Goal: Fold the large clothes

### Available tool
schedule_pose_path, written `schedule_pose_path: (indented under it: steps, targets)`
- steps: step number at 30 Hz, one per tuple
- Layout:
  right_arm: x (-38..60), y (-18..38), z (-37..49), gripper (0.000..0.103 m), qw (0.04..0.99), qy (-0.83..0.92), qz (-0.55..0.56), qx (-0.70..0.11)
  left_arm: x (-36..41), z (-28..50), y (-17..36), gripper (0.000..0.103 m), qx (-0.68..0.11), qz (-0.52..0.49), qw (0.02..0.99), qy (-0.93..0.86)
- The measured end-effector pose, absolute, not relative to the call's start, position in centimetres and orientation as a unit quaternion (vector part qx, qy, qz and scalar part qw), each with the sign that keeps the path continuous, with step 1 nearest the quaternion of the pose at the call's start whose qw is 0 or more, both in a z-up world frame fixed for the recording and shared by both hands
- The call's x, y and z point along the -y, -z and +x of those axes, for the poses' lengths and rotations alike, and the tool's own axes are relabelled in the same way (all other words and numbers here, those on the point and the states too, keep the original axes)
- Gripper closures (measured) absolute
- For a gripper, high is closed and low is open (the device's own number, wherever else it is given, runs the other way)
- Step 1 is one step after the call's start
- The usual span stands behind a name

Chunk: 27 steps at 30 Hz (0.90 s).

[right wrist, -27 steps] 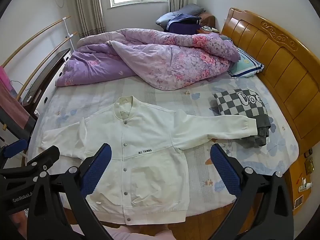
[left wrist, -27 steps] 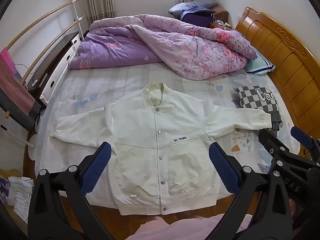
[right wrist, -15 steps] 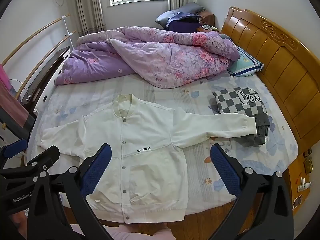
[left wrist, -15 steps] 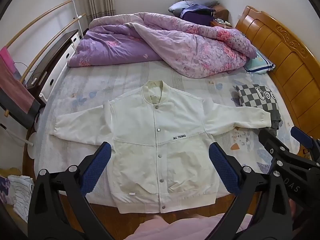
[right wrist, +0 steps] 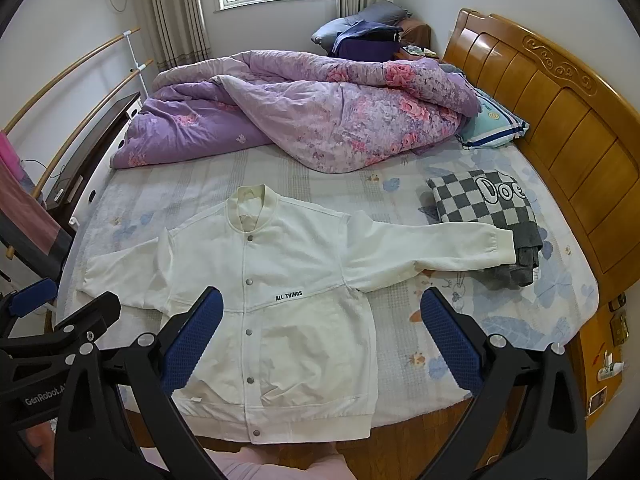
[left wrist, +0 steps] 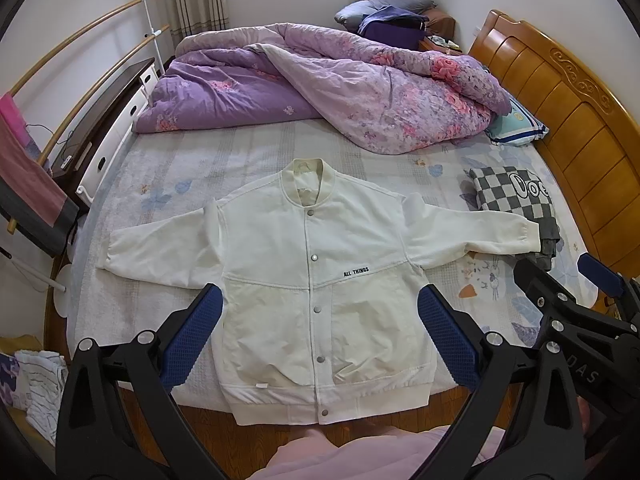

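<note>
White snap-front jacket [left wrist: 316, 280] flat on quilted sheet [left wrist: 240, 160], sleeves spread; left claw [left wrist: 320, 334], right claw [right wrist: 320, 334] both released, empty

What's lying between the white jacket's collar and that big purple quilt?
Only bare printed bedsheet; nothing rests between the white jacket collar and the purple quilt. The right wrist view shows it best.

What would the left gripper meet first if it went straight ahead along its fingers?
Most likely the white jacket lying flat on the bed. The open left gripper frames the jacket's lower front panel, with nothing between them, though depth is hard to judge.
</note>
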State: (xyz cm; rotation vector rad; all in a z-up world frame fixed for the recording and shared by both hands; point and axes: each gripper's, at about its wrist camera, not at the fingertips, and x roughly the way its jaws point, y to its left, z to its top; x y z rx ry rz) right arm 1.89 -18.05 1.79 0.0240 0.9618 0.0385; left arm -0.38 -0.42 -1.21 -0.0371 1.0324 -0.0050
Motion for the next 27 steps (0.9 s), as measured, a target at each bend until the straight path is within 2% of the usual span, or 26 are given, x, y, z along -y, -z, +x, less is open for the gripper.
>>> schedule_pose_path:
  steps: [27]
  targets:
    - [17.76,-1.65,1.71,0.008,0.883,-0.021,0.015,-0.468,0.55,-0.38,1.18,0.005,-0.494,-0.016,0.869,0.001]
